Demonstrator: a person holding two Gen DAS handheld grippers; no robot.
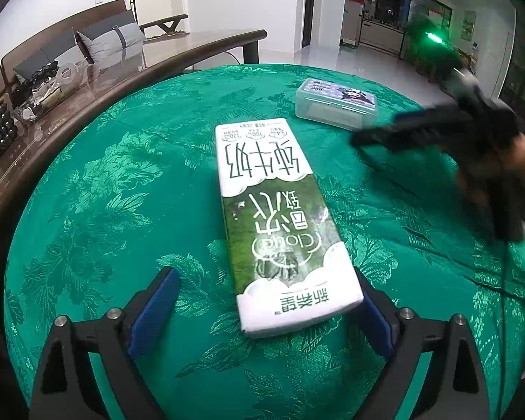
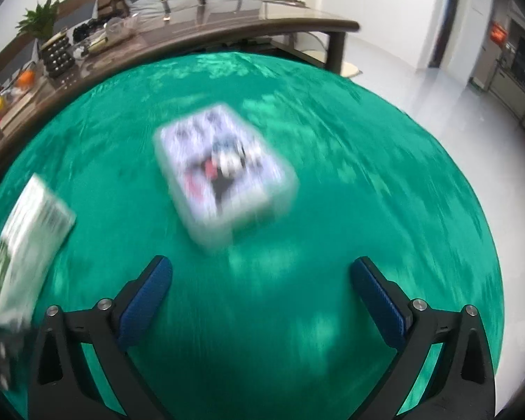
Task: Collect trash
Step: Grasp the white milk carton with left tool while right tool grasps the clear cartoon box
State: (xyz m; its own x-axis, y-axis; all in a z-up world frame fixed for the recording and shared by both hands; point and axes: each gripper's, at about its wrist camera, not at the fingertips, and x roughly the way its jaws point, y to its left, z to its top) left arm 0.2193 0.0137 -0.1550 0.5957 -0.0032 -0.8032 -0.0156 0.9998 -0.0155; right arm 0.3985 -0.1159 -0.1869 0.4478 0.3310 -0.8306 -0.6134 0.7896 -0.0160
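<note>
Your left gripper (image 1: 266, 294) stands wide open over the green cloth (image 1: 122, 210). The carton (image 1: 276, 217) lies flat on the cloth, its near end between the two blue pads. The right pad (image 1: 374, 318) sits just beside the carton's near corner; whether it touches cannot be told. The left pad (image 1: 154, 311) stands clear of the carton, with bare cloth between them. Nothing is gripped.

Your right gripper (image 2: 262, 287) is also spread wide, with only cloth (image 2: 262, 350) between its pads. In the left wrist view it appears blurred at the right edge (image 1: 364, 140), above the cloth.

The box (image 2: 224, 171), a clear plastic one with a printed lid, rests on the cloth ahead of the right gripper and apart from its fingers. In the left wrist view the box (image 1: 336, 103) lies beyond the carton's far end, near it but not touching.

In the right wrist view the carton (image 2: 28, 248) shows at the left edge, well apart from the box.

A brown table (image 1: 157, 59) runs behind the cloth.
</note>
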